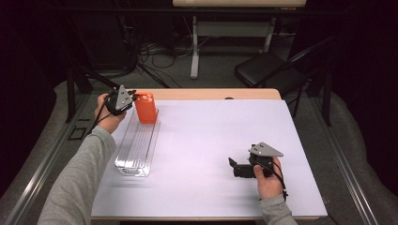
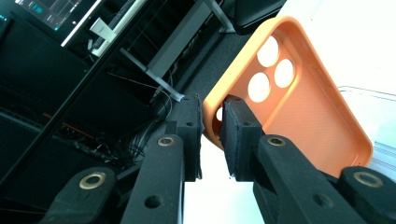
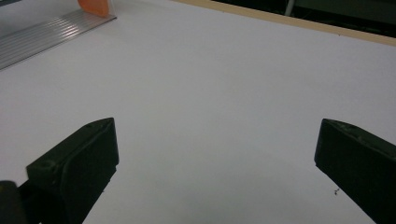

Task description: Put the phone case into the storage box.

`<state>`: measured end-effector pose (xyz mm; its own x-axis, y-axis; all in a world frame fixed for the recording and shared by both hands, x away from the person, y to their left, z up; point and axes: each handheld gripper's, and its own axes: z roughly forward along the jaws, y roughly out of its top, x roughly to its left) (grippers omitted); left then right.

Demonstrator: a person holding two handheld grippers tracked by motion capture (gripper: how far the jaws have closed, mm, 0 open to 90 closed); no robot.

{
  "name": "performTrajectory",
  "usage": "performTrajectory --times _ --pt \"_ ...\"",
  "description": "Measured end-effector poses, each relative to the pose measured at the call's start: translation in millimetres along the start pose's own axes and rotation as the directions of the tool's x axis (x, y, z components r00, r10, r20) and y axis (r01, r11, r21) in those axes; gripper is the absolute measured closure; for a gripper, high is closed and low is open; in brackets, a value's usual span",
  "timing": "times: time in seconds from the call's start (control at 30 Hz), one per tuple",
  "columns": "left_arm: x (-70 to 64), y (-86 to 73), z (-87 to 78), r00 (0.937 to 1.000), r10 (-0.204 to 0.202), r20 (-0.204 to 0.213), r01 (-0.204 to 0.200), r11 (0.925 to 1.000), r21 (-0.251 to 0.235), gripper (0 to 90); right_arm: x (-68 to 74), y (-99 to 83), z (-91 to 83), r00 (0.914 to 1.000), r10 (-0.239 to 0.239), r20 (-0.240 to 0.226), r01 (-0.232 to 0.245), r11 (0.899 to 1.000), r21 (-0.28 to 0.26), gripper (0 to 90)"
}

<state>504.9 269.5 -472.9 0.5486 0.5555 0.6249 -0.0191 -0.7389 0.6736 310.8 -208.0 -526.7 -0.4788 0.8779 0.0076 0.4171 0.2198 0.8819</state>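
Observation:
An orange phone case (image 1: 146, 107) with round camera holes stands upright at the far end of a clear ribbed tray (image 1: 137, 147). My left gripper (image 1: 132, 99) is shut on the case's top edge; in the left gripper view the case (image 2: 299, 102) has its rim pinched between the two black jaws of the gripper (image 2: 212, 135). My right gripper (image 1: 233, 165) rests low over the white table sheet at the right front, open, with nothing between its jaws (image 3: 215, 154). The case (image 3: 95, 6) and tray (image 3: 42, 35) appear far off in the right gripper view.
A white sheet (image 1: 216, 140) covers the wooden table (image 1: 211, 93). A black chair (image 1: 272, 70) and a desk leg with cables (image 1: 194, 51) stand on the floor beyond the table's far edge.

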Motion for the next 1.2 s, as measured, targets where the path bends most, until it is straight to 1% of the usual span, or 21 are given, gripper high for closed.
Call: performTrajectory --times 0.1,0.3,0.47,0.73,0.97,1.03,1.13,1.2 --pt "0.0 0.1 0.8 1.0000 -0.003 -0.001 0.003 1.0000 0.001 76.6 0.0 -0.2 0.4 1.0000 -0.004 0.000 0.004 1.000 -0.001 0.0" --pt "0.3 0.6 1.8 0.9998 -0.021 0.005 0.021 0.9998 0.002 75.3 -0.1 -0.4 0.6 1.0000 -0.001 -0.001 0.001 1.000 0.001 0.0" --pt "0.6 -0.4 2.0 0.9996 -0.030 0.001 0.030 0.9995 0.013 73.9 0.2 -0.5 0.7 1.0000 -0.001 -0.001 0.001 1.000 0.001 0.0" --pt "1.5 -1.8 2.8 0.9987 -0.048 -0.016 0.048 0.9986 0.020 66.1 -0.2 -0.8 1.0 1.0000 -0.005 -0.001 0.005 1.000 0.001 0.0" --pt "2.2 -2.9 2.5 0.9976 -0.066 -0.019 0.067 0.9976 0.021 60.0 -0.1 -0.8 1.1 1.0000 -0.004 -0.002 0.004 1.000 0.002 0.0" --pt "2.4 -3.1 2.6 0.9971 -0.075 -0.016 0.075 0.9970 0.018 57.7 -0.1 -0.8 1.1 1.0000 -0.003 -0.003 0.003 1.000 0.001 0.0" --pt "2.7 -3.5 2.7 0.9943 -0.106 -0.012 0.106 0.9943 0.009 52.6 0.1 -0.7 0.9 1.0000 -0.005 -0.004 0.005 1.000 0.005 0.0" --pt "2.5 -3.8 2.9 0.9922 -0.124 -0.010 0.124 0.9922 0.004 51.0 0.0 -0.7 0.9 1.0000 -0.006 -0.004 0.006 1.000 0.006 0.0"
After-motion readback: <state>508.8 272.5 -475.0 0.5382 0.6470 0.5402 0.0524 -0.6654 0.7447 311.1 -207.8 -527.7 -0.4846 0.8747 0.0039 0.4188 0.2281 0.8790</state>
